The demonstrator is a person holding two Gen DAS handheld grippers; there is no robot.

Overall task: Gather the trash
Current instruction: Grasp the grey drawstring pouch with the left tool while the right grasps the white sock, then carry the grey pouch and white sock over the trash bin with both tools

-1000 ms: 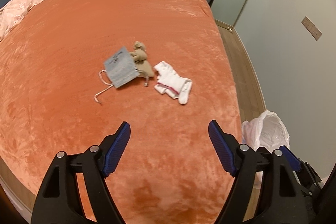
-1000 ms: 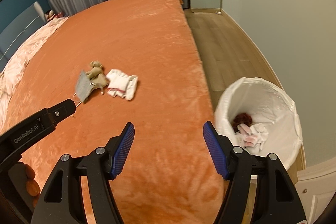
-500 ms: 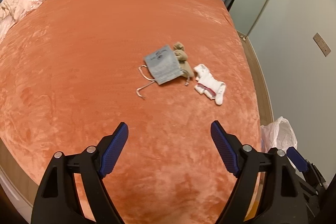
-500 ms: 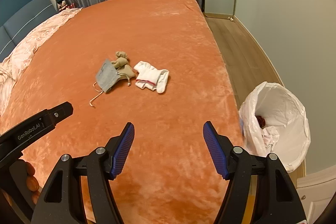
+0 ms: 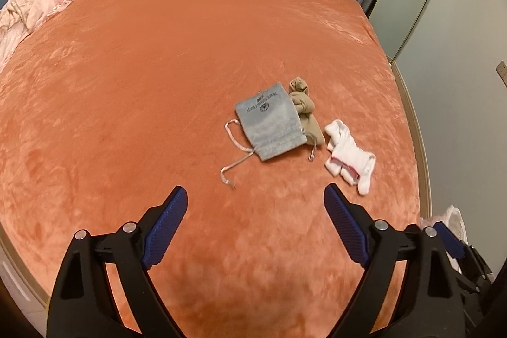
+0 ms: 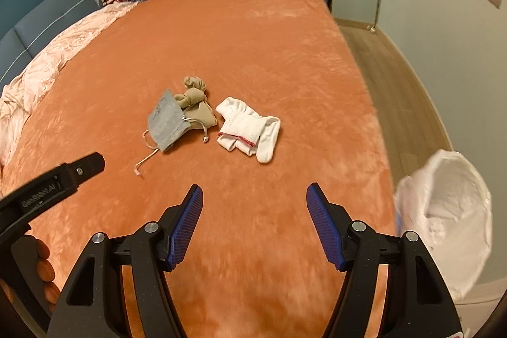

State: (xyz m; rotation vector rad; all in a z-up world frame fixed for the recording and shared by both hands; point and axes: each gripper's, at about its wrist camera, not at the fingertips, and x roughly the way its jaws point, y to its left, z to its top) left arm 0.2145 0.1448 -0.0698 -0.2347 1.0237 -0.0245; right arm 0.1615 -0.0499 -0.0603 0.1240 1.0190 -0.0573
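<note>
Both grippers, left (image 5: 255, 195) and right (image 6: 254, 194), jaws apart, empty; left just been widening. Pouch (image 5: 271, 125) dead ahead of left; socks (image 6: 250, 129) ahead of right.

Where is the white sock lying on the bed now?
In the right wrist view the white sock lies on the orange blanket, just right of the beige pouch and grey pouch, toward the bed edge nearest the bin.

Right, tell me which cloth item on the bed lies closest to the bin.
The white sock bundle. It lies on the bin side of the pile, apart from the grey pouch and the tan pouch, which overlap each other.
</note>
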